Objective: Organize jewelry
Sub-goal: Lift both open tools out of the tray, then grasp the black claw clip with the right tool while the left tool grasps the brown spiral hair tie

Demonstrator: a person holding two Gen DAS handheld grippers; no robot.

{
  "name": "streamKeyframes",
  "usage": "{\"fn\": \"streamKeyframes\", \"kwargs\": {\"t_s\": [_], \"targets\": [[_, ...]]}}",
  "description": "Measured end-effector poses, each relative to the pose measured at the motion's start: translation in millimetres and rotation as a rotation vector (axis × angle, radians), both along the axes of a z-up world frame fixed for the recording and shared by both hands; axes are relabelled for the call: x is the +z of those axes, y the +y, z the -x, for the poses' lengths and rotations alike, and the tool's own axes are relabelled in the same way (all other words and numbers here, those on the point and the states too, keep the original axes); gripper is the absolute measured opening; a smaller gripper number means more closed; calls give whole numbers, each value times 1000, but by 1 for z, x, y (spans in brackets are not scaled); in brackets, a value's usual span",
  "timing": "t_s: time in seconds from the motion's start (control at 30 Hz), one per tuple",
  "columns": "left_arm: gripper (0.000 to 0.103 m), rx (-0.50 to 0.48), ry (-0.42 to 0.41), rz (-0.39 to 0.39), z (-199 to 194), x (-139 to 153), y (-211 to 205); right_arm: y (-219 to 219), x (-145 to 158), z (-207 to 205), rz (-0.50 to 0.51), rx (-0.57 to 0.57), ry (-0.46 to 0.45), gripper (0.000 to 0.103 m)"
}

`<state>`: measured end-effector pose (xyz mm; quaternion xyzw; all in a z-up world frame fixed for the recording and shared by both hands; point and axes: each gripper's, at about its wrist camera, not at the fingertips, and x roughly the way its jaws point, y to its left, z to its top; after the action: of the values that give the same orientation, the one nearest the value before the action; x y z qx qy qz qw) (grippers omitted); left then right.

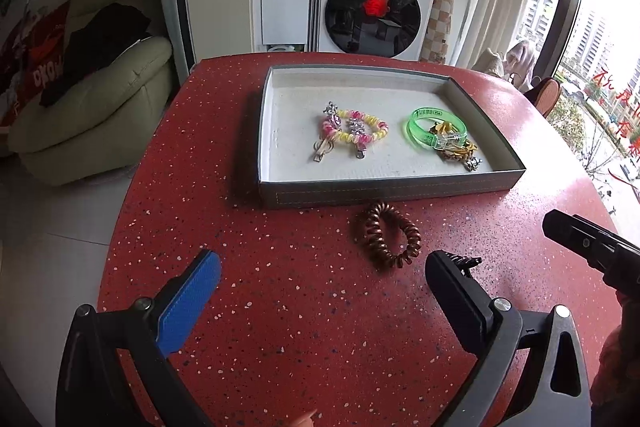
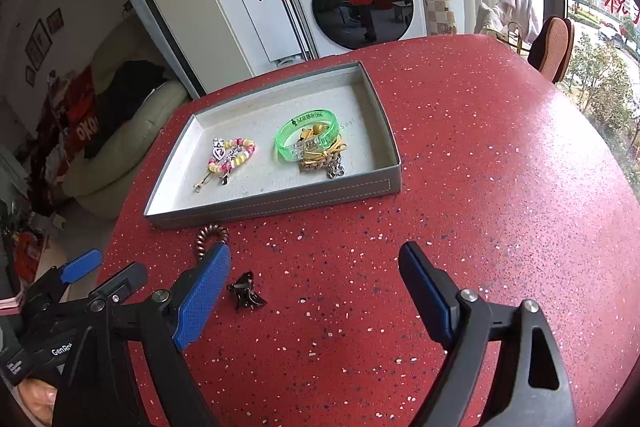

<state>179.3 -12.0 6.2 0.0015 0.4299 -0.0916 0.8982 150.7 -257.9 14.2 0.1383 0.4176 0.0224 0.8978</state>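
- 2 pieces lie loose on the red speckled tabletop (image 1: 280,307): a brown spiral hair tie (image 1: 386,235) just outside the near wall of the grey tray (image 1: 384,193), and a small dark claw clip (image 2: 245,294) nearer to me.
- My left gripper (image 1: 324,277) hangs above the tabletop with its jaws spread wide and nothing in them; the hair tie sits ahead of them, toward the right-hand finger, and the clip peeks out at that finger's tip.
- My right gripper (image 2: 316,267) also has its jaws wide apart and empty; the clip lies just beside its left blue pad (image 2: 202,301), not between the pads.
- Step in hand, as I judge it: pick up 1 loose piece and move it into the tray.
- To do it well, I would centre the jaws over the piece, come down until the pads straddle it, and close gently; the clip is small and glossy and could skid aside, while the springy coil could roll or squash.
- I would lift clear of the tray wall before crossing it and set the piece on a bare patch of the pale lining.
- My 2 grippers are near each other, so I would move 1 at a time.
- Already in the tray: a pink-and-yellow spiral tie (image 1: 360,131) with 2 sparkly metal clips lying across it on the left; on the right a translucent green bangle (image 1: 434,129) lying over a small heap of yellow and gold-brown items I cannot make out.
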Motion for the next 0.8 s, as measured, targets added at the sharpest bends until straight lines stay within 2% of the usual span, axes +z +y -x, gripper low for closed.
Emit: {"fn": "streamKeyframes", "kwargs": {"t_s": [0.37, 0.8], "targets": [[103, -17, 72, 48, -7, -21, -2, 16, -24, 20, 16, 83, 58, 88], [103, -22, 125, 83, -27, -31, -21, 33, -35, 28, 64, 171, 84, 88]]}}
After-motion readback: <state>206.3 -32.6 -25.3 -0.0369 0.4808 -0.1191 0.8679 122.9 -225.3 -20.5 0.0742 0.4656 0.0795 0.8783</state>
